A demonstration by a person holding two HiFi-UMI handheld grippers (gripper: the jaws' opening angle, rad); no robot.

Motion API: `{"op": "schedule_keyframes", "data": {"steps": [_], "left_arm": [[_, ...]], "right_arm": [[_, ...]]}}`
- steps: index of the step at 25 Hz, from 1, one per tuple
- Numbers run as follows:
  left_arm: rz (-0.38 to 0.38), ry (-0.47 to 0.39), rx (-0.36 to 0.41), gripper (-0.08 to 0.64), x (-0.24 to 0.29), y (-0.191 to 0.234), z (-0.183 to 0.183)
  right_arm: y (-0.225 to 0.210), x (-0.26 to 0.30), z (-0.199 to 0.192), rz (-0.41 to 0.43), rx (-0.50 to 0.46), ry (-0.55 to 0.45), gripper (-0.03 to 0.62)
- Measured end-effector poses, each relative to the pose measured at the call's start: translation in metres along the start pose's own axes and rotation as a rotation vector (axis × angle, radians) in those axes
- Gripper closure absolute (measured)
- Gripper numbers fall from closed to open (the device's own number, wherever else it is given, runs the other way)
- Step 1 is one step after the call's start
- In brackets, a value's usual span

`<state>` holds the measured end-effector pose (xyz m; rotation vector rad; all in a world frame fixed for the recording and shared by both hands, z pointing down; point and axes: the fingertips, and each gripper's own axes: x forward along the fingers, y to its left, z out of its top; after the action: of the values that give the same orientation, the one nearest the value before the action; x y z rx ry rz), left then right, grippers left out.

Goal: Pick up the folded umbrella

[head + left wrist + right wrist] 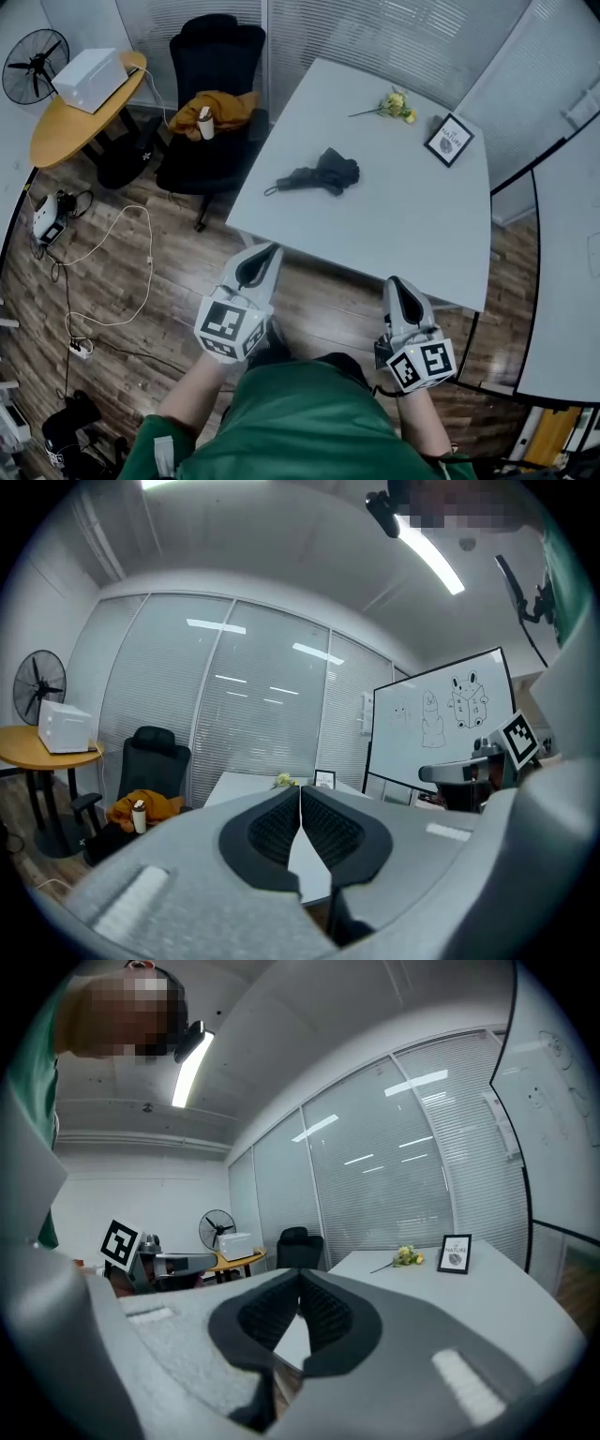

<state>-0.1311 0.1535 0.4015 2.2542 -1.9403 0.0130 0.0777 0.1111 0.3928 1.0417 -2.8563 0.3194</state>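
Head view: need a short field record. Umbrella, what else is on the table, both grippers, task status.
umbrella: folded, black, lying flat on the white table, toward its left side
other items on table: yellow flower and small framed picture, both at the far side
left gripper: jaws together, nothing between them, tips near the table's near edge
right gripper: jaws together, nothing between them, tips near the near edge
task status: umbrella not yet touched; both grippers are well apart from it
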Motion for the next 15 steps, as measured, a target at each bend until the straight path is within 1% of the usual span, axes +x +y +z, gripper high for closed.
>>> {"op": "schedule_keyframes", "data": {"steps": [5, 9, 12, 15], "left_arm": [[-0.016, 0.023, -0.017, 0.546, 0.019, 0.040, -0.011], [-0.016, 0.024, -0.026, 0.546, 0.043, 0.062, -0.011], [0.005, 0.010, -0.007, 0.546, 0.063, 0.073, -0.012], [0.022, 0.011, 0.031, 0.545, 0.086, 0.081, -0.010]], "right_arm": [[0.011, 0.036, 0.000, -0.015, -0.004, 0.024, 0.589], [0.001, 0.063, 0.004, -0.024, -0.004, 0.044, 0.589], [-0.009, 0.086, 0.003, -0.003, 0.001, 0.051, 0.589], [-0.024, 0.113, 0.004, 0.027, 0.021, 0.044, 0.589]]}}
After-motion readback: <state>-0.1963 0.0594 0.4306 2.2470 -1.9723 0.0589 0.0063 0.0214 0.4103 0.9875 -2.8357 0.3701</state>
